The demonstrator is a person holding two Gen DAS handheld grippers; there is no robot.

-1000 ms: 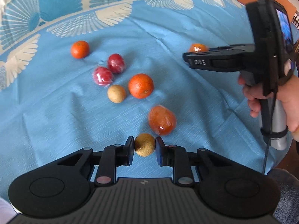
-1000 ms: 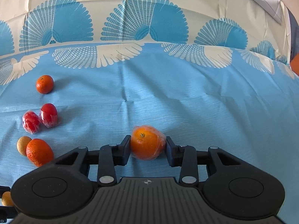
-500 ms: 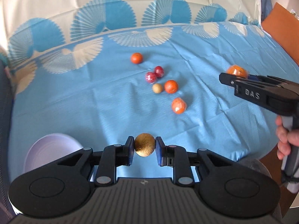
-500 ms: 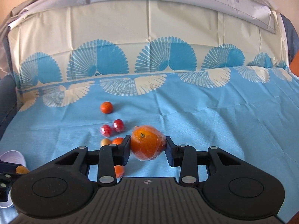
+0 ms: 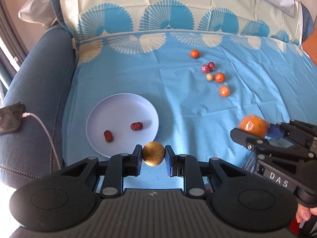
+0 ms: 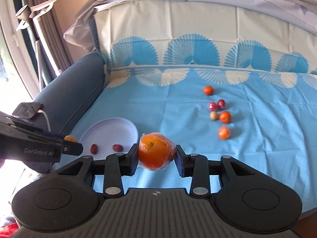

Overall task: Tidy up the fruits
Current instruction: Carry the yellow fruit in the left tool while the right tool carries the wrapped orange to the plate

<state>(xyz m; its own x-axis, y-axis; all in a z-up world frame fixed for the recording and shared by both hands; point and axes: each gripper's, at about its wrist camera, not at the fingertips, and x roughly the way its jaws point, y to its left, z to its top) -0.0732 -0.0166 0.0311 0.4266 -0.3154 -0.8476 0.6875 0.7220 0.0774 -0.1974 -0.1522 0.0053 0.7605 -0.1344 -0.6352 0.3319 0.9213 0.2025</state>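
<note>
**A:** The left gripper is clamping a small round golden-brown fruit between its pads, hanging just over the near rim of the white plate. Is the right one carrying anything?

**B:** Yes, the right gripper is squeezing a film-wrapped orange, and it is sitting to the right of the plate, above the blue cloth that is covering the sofa seat. Neither fruit is lying on the plate yet.

**A:** So what is counting as done?

**B:** Only two dark red dates are resting in the plate, apart from each other, one at near left and one nearer the middle. I'd judge the job as being in its early part.

**A:** And what is waiting farther out?

**B:** Six pieces are sitting on the cloth at far right, well apart from the plate. Nearest is a wrapped orange fruit; beyond it a bare orange is lying just beside a pale round fruit; then two wrapped red fruits are touching; farthest, a small orange is lying alone.

**A:** So two drops are coming up, then more trips?

**B:** That is how I'm reading it: both held fruits seem to be heading for the plate, with six more waiting.
</note>
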